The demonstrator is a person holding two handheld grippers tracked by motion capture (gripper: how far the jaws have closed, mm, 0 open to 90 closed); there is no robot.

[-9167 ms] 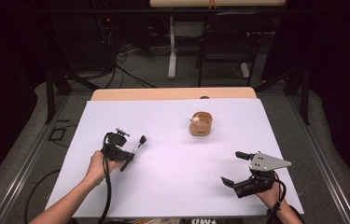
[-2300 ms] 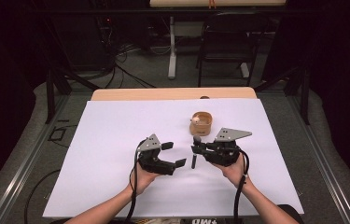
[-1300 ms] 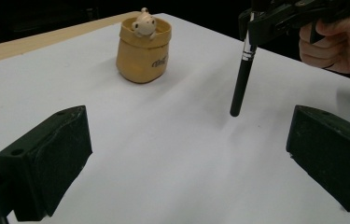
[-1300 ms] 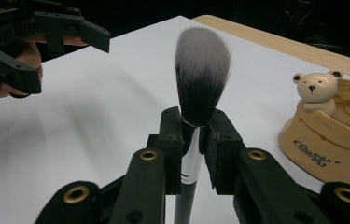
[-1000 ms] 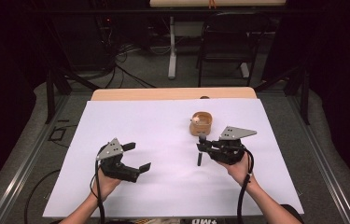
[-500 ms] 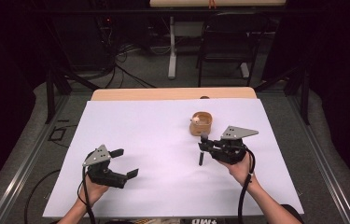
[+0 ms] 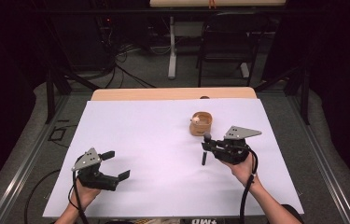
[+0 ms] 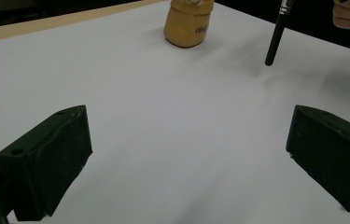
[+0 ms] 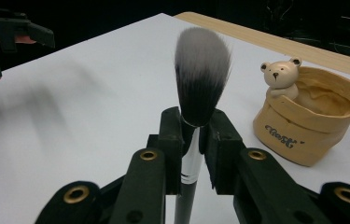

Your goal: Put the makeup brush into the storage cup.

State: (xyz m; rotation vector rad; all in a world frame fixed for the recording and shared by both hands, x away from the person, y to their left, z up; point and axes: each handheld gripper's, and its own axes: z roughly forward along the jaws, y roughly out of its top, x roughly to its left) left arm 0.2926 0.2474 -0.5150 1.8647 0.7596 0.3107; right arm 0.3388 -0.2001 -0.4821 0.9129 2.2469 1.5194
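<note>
Makeup brush (image 9: 199, 116) is clamped by its metal collar between the jaws of the right gripper (image 7: 208, 145), bristles up and handle hanging toward the white table cover (image 7: 154, 140). Just ahead of that gripper and slightly to its right a tan holder (image 9: 312, 126) with a small bear figure (image 9: 280, 74) on its rim is seen, apart from the brush and with nothing standing in it. The left gripper (image 7: 116, 164) is held well away to the brush's left, low over the cover, jaws spread wide and nothing between them. Pickup is judged done; what appears left is for the brush to be carried over the holder, lowered handle first into it, and released.
</note>
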